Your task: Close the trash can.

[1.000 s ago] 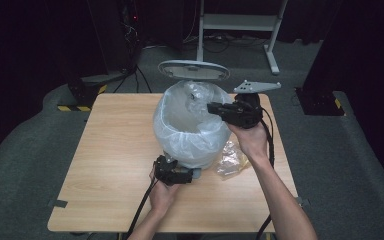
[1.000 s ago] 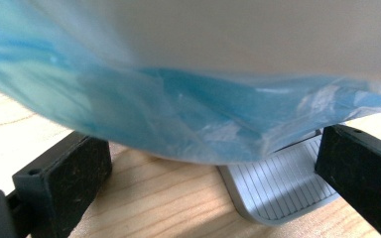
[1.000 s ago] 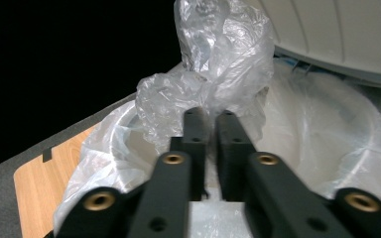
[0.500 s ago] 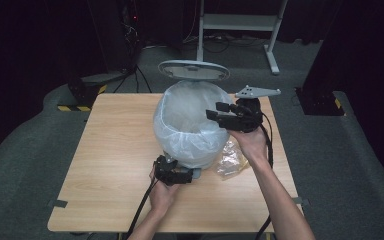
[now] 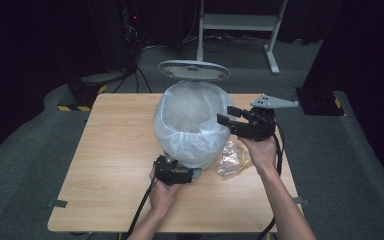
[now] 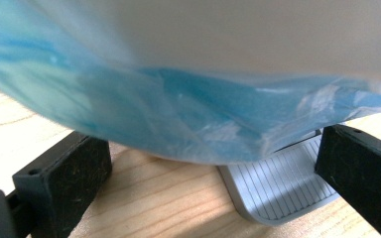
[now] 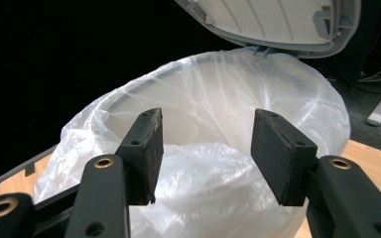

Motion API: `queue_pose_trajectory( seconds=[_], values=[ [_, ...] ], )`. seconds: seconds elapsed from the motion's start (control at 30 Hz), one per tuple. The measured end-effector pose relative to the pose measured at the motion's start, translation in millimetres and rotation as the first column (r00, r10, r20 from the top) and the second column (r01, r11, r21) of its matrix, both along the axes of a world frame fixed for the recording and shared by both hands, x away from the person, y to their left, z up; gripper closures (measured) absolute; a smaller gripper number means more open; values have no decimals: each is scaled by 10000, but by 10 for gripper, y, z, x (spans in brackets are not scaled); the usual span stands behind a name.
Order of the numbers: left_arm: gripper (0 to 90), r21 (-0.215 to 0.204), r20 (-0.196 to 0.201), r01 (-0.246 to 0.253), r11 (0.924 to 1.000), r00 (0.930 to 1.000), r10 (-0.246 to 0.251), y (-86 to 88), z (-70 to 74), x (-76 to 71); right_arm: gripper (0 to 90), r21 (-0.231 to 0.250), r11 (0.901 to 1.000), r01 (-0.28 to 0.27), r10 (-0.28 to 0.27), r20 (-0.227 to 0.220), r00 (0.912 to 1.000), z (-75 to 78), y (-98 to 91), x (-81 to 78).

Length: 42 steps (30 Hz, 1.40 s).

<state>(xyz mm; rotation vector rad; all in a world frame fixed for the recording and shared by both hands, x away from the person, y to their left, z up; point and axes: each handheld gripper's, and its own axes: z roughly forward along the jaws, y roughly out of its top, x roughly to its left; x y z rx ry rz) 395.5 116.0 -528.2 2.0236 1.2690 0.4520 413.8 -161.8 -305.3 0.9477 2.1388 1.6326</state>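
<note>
Nearest, down at the foot of the bin point(image 5: 192, 125): left tool point(image 5: 184, 175) with jaws apart and clamped on nothing, grey ribbed pedal point(image 6: 278, 183) just ahead of it between the two pads, blue-tinged overhang of the liner point(image 6: 188, 114) sagging right above. Cannot tell whether any part of that tool bears down on the pedal, though the lid point(image 5: 194, 70) stands tipped up behind the bin mouth. Beneath the right hand, well behind the right tool's tips: a crumpled clear wrapper point(image 5: 232, 157) flat on the tabletop point(image 5: 110, 150), untouched. Further out: right tool point(image 5: 228, 115) level at the bin's side, jaws apart and empty, pointing across the rim, with the liner folded over that rim just beyond the tips and the raised lid above and past them. Judged from this: bin lined, open and ready, nothing in either tool, wrapper probably yet to be picked up and dropped in, lid yet to be closed. Against a second ago: right tool then out over the middle of the bin mouth with jaws nearly together, now drawn back to the side and a little lower, jaws just opened, nothing between them; left tool, bin, lid and wrapper as before.
</note>
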Motion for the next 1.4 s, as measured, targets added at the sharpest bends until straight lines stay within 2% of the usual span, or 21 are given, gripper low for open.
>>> queue_pose_trajectory(
  seconds=[0.53,0.67,0.7,0.9,0.93,0.97,1.07,1.1,1.4],
  values=[
    [13,2,-2,25,10000,10000,-25,0,0,0,462,640,9970,436,-446,145,9989,-172,-322,-168],
    [13,-120,38,-73,9999,10000,73,-8,-4,0,454,678,9960,587,-605,250,9979,-210,-383,-202],
    [13,-1,8,5,10000,10000,-5,-1,0,-1,450,693,9956,628,-647,254,9976,-220,-397,-209],
    [13,-9,16,-2,10000,10000,2,-3,-1,-1,433,697,9933,924,-936,149,9955,-300,-473,-239],
    [13,-219,77,-147,9997,9999,149,-19,-8,-1,432,694,9930,955,-966,118,9953,-317,-484,-243],
    [13,-111,45,-61,9999,10000,61,-10,-5,-1,431,683,9928,985,-993,85,9950,-334,-493,-245],
    [13,-333,121,-264,9991,9996,269,-30,-12,-3,427,596,9925,1064,-1067,17,9943,-381,-508,-254],
    [13,-151,68,-137,9998,9999,138,-16,-6,-3,427,592,9925,1069,-1071,4,9943,-397,-513,-259],
    [16,-154,69,-149,9998,9999,150,-16,-5,-7,415,506,9902,1301,-1295,-148,9915,-599,-555,-301]
  ],
)
